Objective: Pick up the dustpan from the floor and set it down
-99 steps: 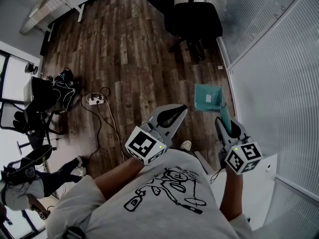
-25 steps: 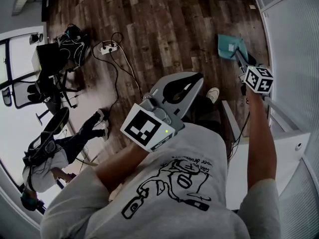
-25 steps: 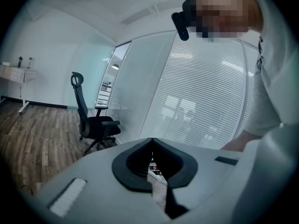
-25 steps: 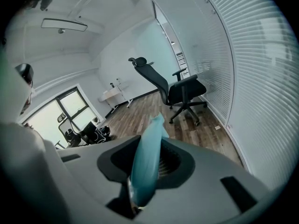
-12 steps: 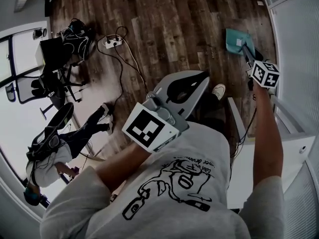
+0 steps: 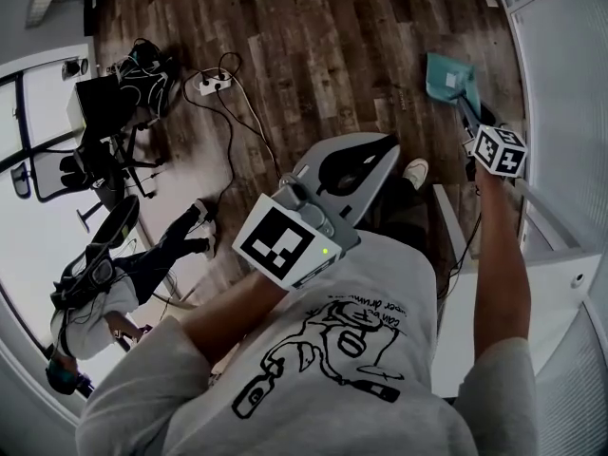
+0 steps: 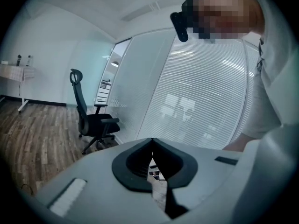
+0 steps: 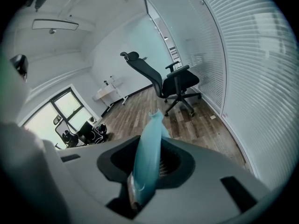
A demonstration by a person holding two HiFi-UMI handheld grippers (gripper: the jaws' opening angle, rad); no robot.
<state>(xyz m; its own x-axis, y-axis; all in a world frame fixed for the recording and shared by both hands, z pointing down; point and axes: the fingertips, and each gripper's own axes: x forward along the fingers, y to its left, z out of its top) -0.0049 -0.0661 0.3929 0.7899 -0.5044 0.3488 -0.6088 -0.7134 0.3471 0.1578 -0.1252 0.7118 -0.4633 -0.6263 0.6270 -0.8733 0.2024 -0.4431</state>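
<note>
A dark plank floor fills the room. At far left on it, a white power strip trails black cables beside a black bag. A seated person is at near left. A black office chair stands far off, near the slatted blinds.

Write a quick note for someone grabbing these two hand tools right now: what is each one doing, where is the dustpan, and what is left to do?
Left gripper: shut, nothing in it, held in front of the person's chest.
Right gripper: shut on the teal dustpan's handle, arm stretched toward the glass wall.
Dustpan: pan end points away, low over the wooden floor; I cannot tell if it touches.
Done: dustpan gripped.
Left: set it down and open the jaws.
</note>
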